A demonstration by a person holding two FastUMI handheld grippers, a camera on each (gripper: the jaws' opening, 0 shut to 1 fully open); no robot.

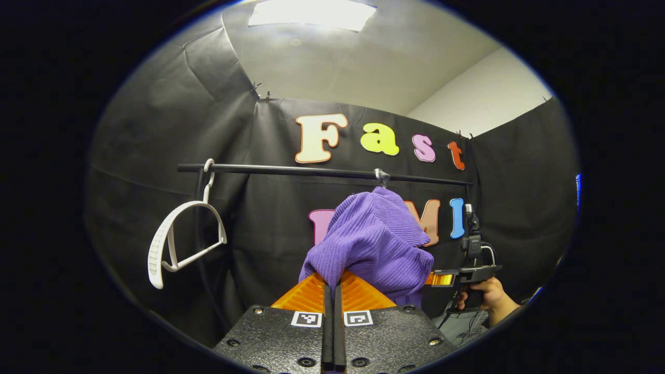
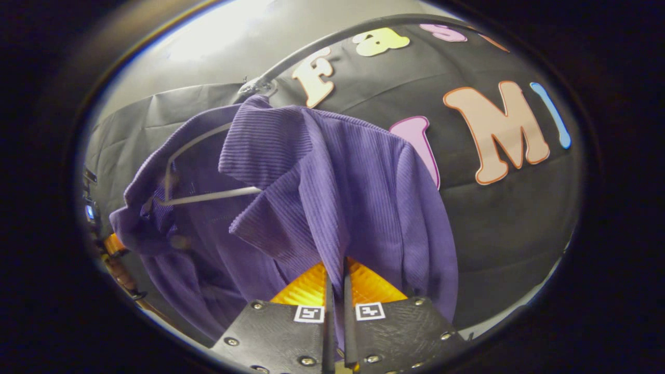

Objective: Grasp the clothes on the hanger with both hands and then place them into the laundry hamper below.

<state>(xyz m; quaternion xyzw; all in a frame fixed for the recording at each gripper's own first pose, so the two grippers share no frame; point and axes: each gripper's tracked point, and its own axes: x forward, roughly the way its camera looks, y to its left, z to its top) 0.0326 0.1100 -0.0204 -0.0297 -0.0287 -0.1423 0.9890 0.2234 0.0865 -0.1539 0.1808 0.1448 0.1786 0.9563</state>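
Grippers, the left gripper [image 1: 332,291] and the right gripper [image 2: 336,283], are each pinching the purple garment [image 2: 332,197] ahead, closed tight, for lifting it off its hanger [image 2: 208,171].

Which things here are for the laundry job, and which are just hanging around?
For the job: purple garment, its hanger, left gripper, right gripper, both with jaws shut on the cloth.

Just there: empty white hanger, black rail.

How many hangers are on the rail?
2. An empty white hanger hangs near the rail's left end; another hanger is inside the purple shirt further right. More might be hidden.
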